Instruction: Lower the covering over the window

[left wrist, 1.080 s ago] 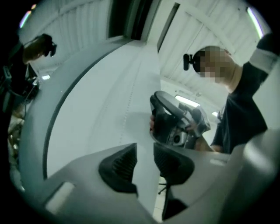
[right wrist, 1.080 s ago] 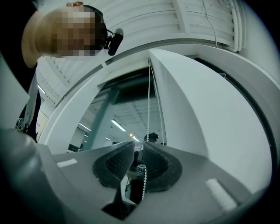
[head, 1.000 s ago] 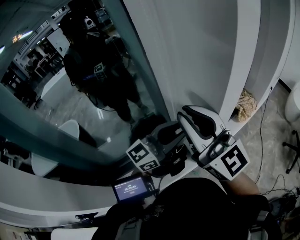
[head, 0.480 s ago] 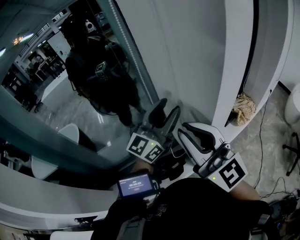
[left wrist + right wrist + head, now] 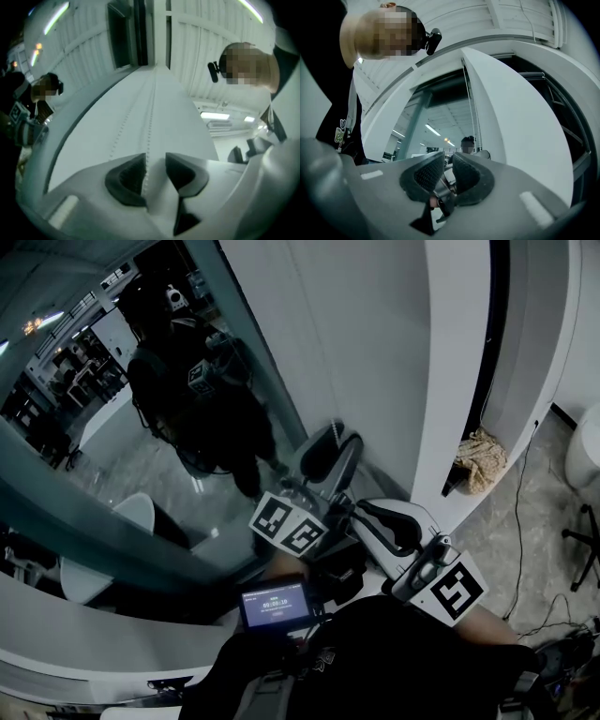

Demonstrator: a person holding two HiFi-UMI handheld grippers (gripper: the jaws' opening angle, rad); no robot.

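The white covering (image 5: 366, 343) is seen hanging beside the dark window glass (image 5: 141, 427), in which the person's outline is mirrored. In the left gripper view the covering fills the middle and a bead chain (image 5: 150, 126) is shown running down its face.

The chain is passed between the jaws of the left gripper (image 5: 155, 157). The jaws have just been closing, yet a clear gap is left and the pads are not pressed on the beads. The jaws of the right gripper (image 5: 449, 159) are drawn nearly together. Something small and pale is lodged in the slit, and it cannot be told whether that is the chain.

No brand or word can be read. Black-and-white square markers are carried on both cubes (image 5: 291, 526) (image 5: 457, 589). Lines of text are shown on a lit screen (image 5: 275, 604) below the grippers, too small to be made out.

Against the earlier head views, the left gripper (image 5: 330, 442) has been raised from beside the right one up to the covering's edge. The right gripper (image 5: 366, 519) has been brought slightly lower.
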